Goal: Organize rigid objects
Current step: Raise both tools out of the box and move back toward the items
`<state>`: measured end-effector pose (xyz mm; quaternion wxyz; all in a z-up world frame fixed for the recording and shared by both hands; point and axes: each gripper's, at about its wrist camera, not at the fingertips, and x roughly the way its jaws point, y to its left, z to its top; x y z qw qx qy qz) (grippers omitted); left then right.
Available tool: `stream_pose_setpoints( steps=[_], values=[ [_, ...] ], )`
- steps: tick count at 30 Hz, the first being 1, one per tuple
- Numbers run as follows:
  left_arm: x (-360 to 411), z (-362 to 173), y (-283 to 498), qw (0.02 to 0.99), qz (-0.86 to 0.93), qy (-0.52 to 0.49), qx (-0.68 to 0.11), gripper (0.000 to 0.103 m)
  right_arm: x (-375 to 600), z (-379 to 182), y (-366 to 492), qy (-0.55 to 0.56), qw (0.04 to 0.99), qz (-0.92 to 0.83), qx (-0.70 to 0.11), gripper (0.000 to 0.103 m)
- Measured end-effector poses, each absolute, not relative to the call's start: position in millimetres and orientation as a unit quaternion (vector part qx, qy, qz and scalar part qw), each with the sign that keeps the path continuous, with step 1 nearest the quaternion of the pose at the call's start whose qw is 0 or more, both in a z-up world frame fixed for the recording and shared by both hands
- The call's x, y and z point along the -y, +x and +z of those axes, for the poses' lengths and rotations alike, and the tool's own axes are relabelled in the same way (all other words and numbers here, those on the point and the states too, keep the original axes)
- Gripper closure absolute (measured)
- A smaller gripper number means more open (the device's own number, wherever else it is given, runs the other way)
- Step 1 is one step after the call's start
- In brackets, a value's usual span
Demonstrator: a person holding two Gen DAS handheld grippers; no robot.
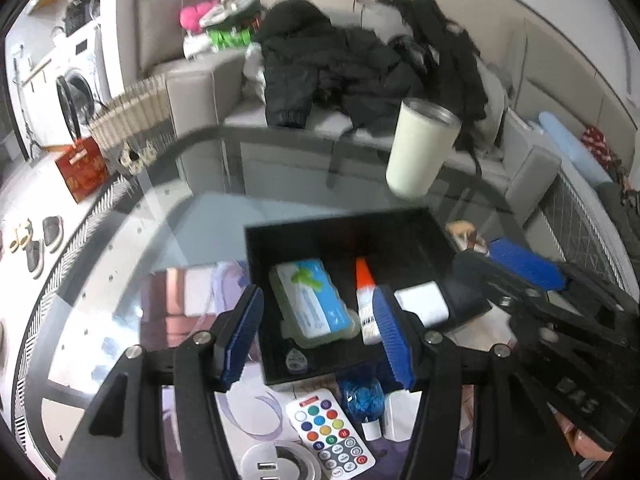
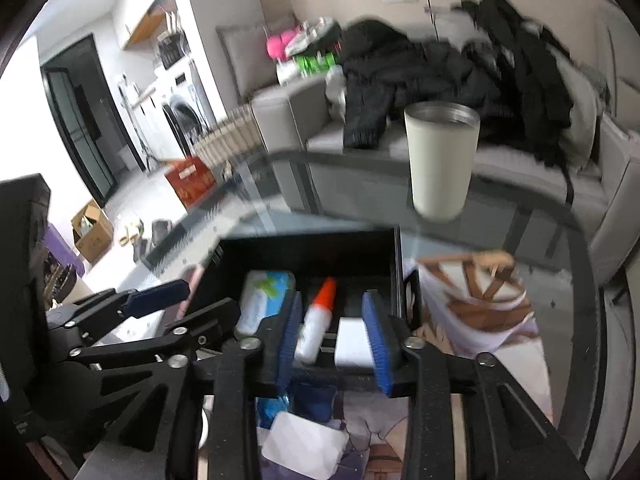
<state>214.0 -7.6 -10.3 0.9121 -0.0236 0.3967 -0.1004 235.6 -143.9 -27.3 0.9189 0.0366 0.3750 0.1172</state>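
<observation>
Three items lie in the black tray [image 1: 256, 264]: a wipes pack [image 1: 310, 302], a glue bottle [image 1: 366, 300] with an orange cap beside it, and a white block [image 1: 422, 300] on the bottle's far side. I read my left gripper [image 1: 316, 338] as released, holding nothing, its jaws spread above the tray's near half, the pack and bottle between them. My right gripper [image 2: 334, 338] is likewise released, over the tray's near edge, framing bottle and block. Only the left view shows the remote [image 1: 330, 432] and blue bottle [image 1: 360, 398] in front of the tray. A cream tumbler [image 2: 440, 160] stands beyond the tray.
</observation>
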Motion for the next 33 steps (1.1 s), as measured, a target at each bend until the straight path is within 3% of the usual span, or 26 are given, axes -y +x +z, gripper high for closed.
stream_pose_setpoints(
  steps=[2, 6, 8, 13, 19, 20, 22, 24, 33],
  values=[
    [3.6, 2.4, 204.6, 0.924, -0.098, -0.024, -0.368, 0.043, 143.9, -12.1, 223.6, 0.03, 0.935, 0.116, -0.334, 0.044],
    [-2.1, 31.8, 177.5, 0.951, -0.091, -0.016, -0.293, 0.036, 145.3, 20.4, 193.8, 0.022, 0.963, 0.115, -0.243, 0.026],
    [-3.2, 44.8, 162.1, 0.962, -0.09, -0.008, -0.258, 0.035, 146.9, 35.9, 176.7, 0.021, 0.973, 0.118, -0.2, 0.01],
    [-3.7, 65.4, 122.4, 0.975, -0.094, 0.003, -0.203, 0.027, 143.5, 70.8, 125.1, 0.0, 0.987, 0.126, -0.104, 0.008],
    [-12.2, 77.0, 65.0, 0.99, -0.083, 0.014, -0.114, 0.022, 138.6, 87.1, 69.7, -0.014, 0.987, 0.152, -0.054, 0.005],
    [-14.8, 77.7, 56.8, 0.992, -0.079, 0.015, -0.098, 0.019, 139.3, 87.1, 61.3, -0.015, 0.987, 0.152, -0.045, 0.005],
    [-20.3, 78.4, 43.8, 0.995, -0.065, 0.014, -0.073, 0.003, 142.8, 87.8, 44.9, -0.014, 0.988, 0.152, -0.019, 0.001],
    [-25.3, 77.2, 35.1, 0.997, -0.056, 0.011, -0.058, 0.001, 147.7, 87.8, 30.8, -0.012, 0.988, 0.153, 0.005, 0.001],
    [-33.1, 53.8, 50.3, 0.991, -0.052, 0.031, -0.122, 0.0, 161.3, 75.9, 42.6, 0.023, 0.985, 0.157, -0.062, 0.0]
  ],
)
